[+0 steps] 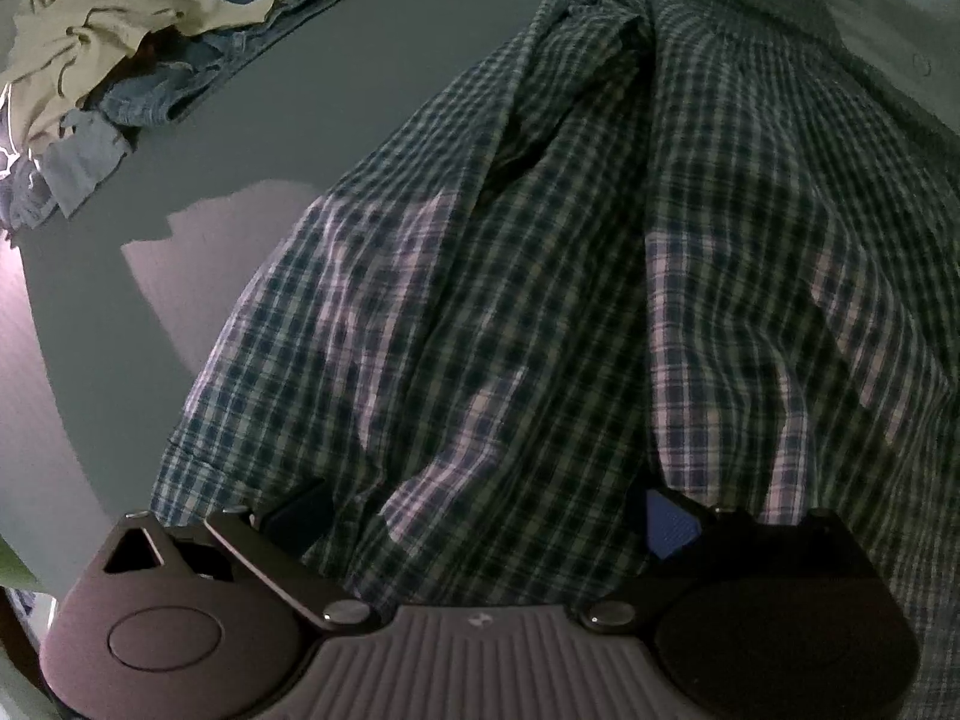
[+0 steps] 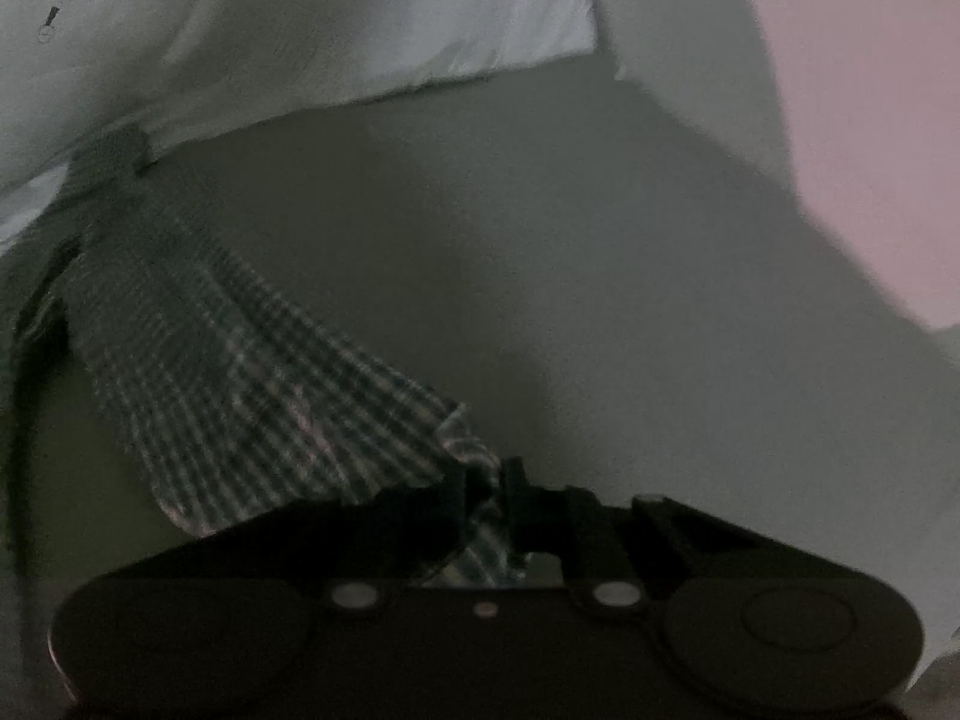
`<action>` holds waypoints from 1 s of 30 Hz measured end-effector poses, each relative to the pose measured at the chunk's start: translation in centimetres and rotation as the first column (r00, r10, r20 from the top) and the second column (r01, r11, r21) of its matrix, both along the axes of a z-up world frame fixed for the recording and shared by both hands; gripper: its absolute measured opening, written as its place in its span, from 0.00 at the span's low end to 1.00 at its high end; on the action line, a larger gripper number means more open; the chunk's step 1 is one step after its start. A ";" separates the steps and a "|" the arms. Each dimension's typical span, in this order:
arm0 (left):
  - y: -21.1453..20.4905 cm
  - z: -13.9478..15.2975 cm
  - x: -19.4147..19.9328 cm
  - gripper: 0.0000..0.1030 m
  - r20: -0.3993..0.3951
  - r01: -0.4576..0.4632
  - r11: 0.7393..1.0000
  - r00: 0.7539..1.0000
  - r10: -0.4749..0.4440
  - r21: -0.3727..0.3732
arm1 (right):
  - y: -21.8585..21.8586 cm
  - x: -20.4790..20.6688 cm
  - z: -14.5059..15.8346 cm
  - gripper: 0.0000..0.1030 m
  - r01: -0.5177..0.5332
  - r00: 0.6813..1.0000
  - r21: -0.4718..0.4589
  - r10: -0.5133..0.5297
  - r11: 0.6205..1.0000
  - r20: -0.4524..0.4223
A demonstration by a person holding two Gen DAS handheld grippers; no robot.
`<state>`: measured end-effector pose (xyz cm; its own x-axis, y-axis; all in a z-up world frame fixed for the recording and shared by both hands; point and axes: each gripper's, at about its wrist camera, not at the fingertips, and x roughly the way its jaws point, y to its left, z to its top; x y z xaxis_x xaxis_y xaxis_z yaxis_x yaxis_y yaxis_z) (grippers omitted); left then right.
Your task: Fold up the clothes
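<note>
Left wrist view shows the plaid shirt (image 1: pixel 540 300) spread over the grey counter (image 1: pixel 300 120), running lengthwise straight away from the left claw (image 1: pixel 486 516), whose fingers stand wide apart with the near edge of the cloth lying between them, not yet pinched. Its far end points toward the pale wall at the back. A heap of other clothes (image 1: pixel 102 78) sits well apart at the far left of the counter. Right wrist view is dim and blurred, yet the right claw (image 2: pixel 489 498) is clamped on a corner of the same shirt (image 2: pixel 240 372), which trails off to its left and away. Judging by this, the left claw is nearer the shirt's bulk and needs only to close on the hem.
</note>
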<state>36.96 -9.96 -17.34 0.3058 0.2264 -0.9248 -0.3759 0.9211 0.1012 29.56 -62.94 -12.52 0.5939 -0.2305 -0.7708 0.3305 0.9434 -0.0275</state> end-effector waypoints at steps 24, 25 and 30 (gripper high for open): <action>10.2 1.4 -8.7 1.00 0.116 0.256 0.966 0.960 -0.256 0.018 | 24.2 -4.6 2.4 0.50 -0.250 0.963 -0.179 0.226 0.952 -0.148; 11.1 1.4 -8.7 1.00 0.136 0.258 0.966 0.958 -0.253 -0.018 | 25.2 -4.7 2.7 0.51 -0.259 0.961 -0.191 0.234 0.947 -0.145; 15.5 1.7 -8.9 1.00 0.266 0.240 0.934 0.949 -0.169 -0.264 | 28.0 -5.6 4.1 0.53 -0.228 0.970 -0.197 0.205 0.954 -0.129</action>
<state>28.11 5.58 -15.66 0.5328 -0.1309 -0.8360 -0.1563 0.9558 -0.2492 24.01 -34.90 -8.44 0.5650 -0.2676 -0.7805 0.1035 0.9615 -0.2547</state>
